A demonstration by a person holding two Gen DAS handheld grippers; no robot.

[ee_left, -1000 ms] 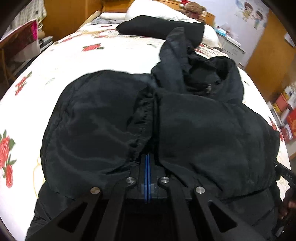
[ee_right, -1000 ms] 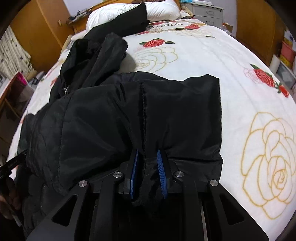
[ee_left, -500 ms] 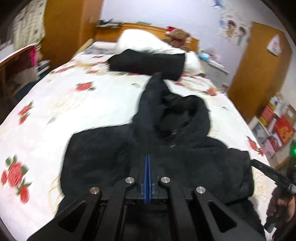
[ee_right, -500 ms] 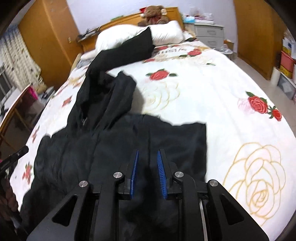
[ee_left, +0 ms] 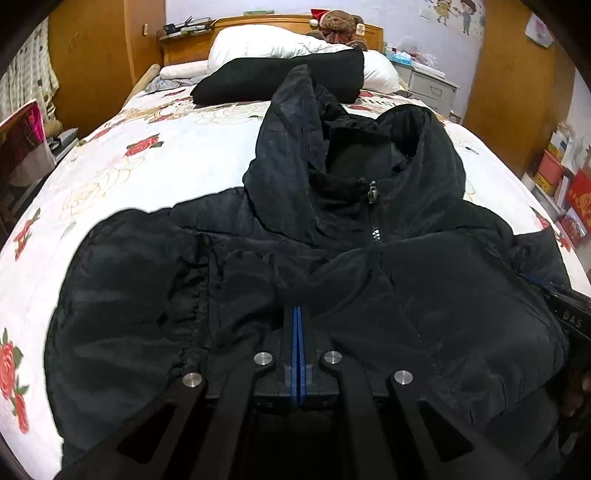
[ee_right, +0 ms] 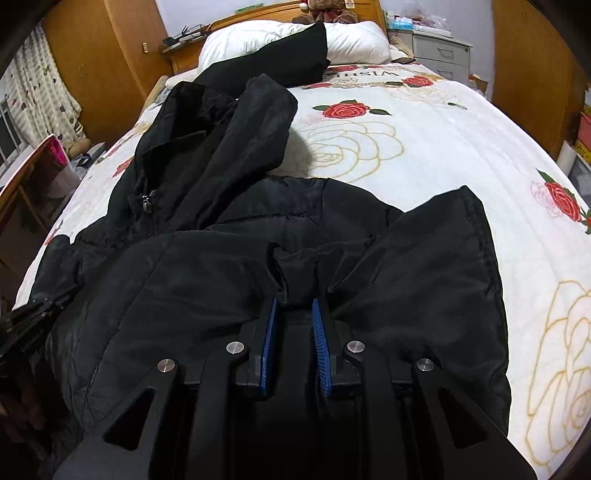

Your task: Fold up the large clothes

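Note:
A black hooded jacket (ee_left: 424, 295) lies spread across the rose-print bed (ee_left: 147, 177), its hood (ee_left: 388, 147) and zip pointing toward the pillows. My left gripper (ee_left: 297, 310) is shut, with folds of the jacket's near edge drawn into its tip. In the right wrist view the same jacket (ee_right: 184, 295) fills the foreground. A bunch of its fabric sits pressed between the blue pads (ee_right: 319, 332) of my right gripper (ee_right: 293, 306), whose jaws are closing. Each gripper shows at the edge of the other's view: the right gripper's black tool body (ee_left: 569, 314) and the left gripper's black tool body (ee_right: 33, 321).
A second black garment (ee_left: 258, 81) lies across the white pillows (ee_left: 266, 44) at the headboard, with a teddy bear (ee_left: 338, 26) above. A nightstand (ee_left: 432, 86) and stacked boxes (ee_left: 561, 177) stand on the right, a wooden chair (ee_left: 22, 147) on the left. Bare bedspread (ee_right: 443, 140) lies right of the jacket.
Both grippers drew back from the bed with the jacket's edge, then came forward again. The jacket now lies flatter, with its hood and zip showing.

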